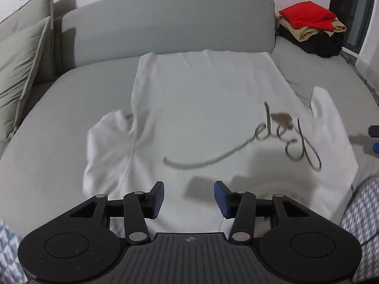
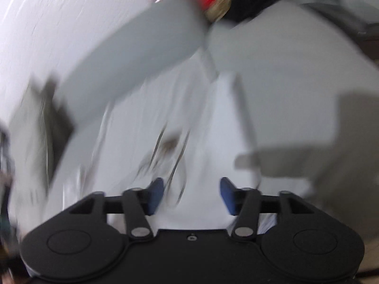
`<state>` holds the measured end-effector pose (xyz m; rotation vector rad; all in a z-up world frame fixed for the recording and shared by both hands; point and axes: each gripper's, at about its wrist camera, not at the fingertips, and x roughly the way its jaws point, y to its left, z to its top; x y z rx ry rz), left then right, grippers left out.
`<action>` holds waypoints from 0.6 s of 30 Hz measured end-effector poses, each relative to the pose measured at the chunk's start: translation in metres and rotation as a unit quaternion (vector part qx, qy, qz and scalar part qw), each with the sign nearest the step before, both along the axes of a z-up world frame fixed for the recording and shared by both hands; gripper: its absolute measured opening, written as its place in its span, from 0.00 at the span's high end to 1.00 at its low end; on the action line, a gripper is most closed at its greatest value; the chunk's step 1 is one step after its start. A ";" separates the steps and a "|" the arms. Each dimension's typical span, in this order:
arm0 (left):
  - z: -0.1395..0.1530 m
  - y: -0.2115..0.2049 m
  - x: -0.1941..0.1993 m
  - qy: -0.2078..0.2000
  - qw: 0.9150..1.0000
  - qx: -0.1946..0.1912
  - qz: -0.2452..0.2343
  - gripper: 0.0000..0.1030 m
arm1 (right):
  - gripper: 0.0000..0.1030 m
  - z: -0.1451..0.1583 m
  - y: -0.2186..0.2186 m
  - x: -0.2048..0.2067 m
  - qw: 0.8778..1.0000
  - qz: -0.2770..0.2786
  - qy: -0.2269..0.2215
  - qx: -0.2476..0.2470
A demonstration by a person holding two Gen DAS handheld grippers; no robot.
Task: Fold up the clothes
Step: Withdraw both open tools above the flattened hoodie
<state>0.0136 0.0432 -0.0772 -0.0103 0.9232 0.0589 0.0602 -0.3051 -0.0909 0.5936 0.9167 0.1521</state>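
A white t-shirt (image 1: 201, 108) with dark script lettering (image 1: 279, 137) lies spread on the grey bed, hem toward the backrest, sleeves out to both sides. The left sleeve (image 1: 106, 142) is bunched. My left gripper (image 1: 189, 198) is open and empty, just above the shirt's near edge. My right gripper (image 2: 191, 195) is open and empty over the same shirt (image 2: 213, 130); that view is heavily motion-blurred. A small part of the right gripper shows at the right edge of the left wrist view (image 1: 374, 139).
A stack of folded clothes (image 1: 310, 28), red on top, sits at the far right of the bed. The grey backrest (image 1: 165, 23) runs along the far side. Grey cushions (image 1: 23, 54) stand at the left. Patterned fabric (image 1: 360, 213) lies at the near right.
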 end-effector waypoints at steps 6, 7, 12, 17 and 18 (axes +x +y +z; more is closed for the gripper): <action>-0.043 -0.011 0.019 0.036 0.999 -0.009 -0.004 0.53 | 0.43 -0.062 -0.044 0.039 0.985 -0.023 0.138 0.102; -0.047 -0.011 0.019 0.039 0.999 -0.008 -0.005 0.53 | 0.43 -0.070 -0.044 0.043 0.984 -0.021 0.142 0.110; -0.044 -0.006 0.018 0.038 0.999 -0.018 -0.005 0.52 | 0.34 -0.104 -0.043 0.059 0.972 -0.030 0.142 0.185; -0.045 -0.006 0.018 0.033 0.999 -0.018 -0.008 0.51 | 0.56 -0.113 -0.052 0.042 0.932 -0.047 0.060 0.354; -0.046 -0.006 0.019 0.034 0.999 -0.019 -0.008 0.51 | 0.56 -0.113 -0.055 0.036 0.918 -0.047 0.027 0.394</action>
